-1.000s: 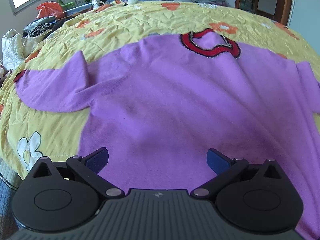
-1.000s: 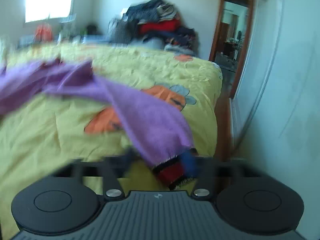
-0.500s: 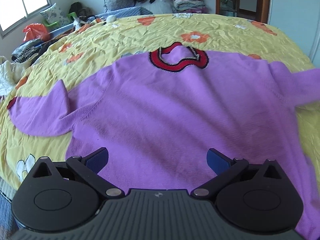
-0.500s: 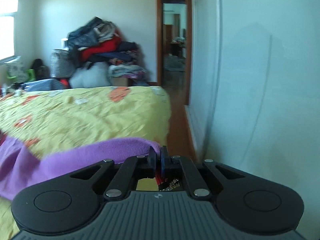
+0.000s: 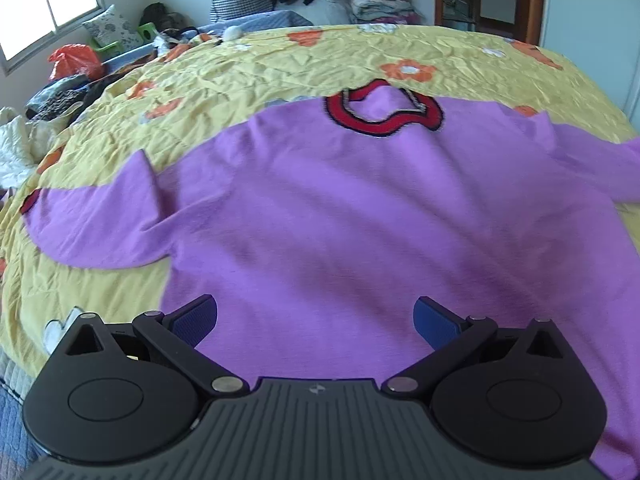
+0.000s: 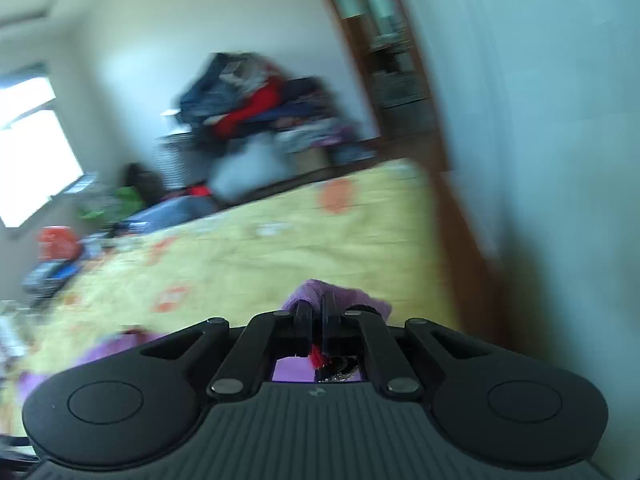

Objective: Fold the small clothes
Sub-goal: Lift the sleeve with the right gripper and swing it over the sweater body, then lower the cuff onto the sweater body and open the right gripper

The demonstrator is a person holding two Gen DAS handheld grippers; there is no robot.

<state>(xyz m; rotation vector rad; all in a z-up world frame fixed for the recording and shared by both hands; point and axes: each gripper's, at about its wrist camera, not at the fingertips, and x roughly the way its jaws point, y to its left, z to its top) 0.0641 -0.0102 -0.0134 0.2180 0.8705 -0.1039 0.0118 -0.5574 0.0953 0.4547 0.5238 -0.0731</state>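
While clamped on the sweater's (image 5: 340, 208) red-cuffed sleeve (image 6: 332, 300), right tongs (image 6: 316, 320) swung up — fold beginning; left tongs (image 5: 316, 316) open, empty, at six o'clock.

A purple sweater (image 5: 340, 208) is lying spread on a yellow flowered bedspread (image 5: 260, 72). The left gripper (image 5: 315, 318) is hovering over its lower edge, jaws wide apart.
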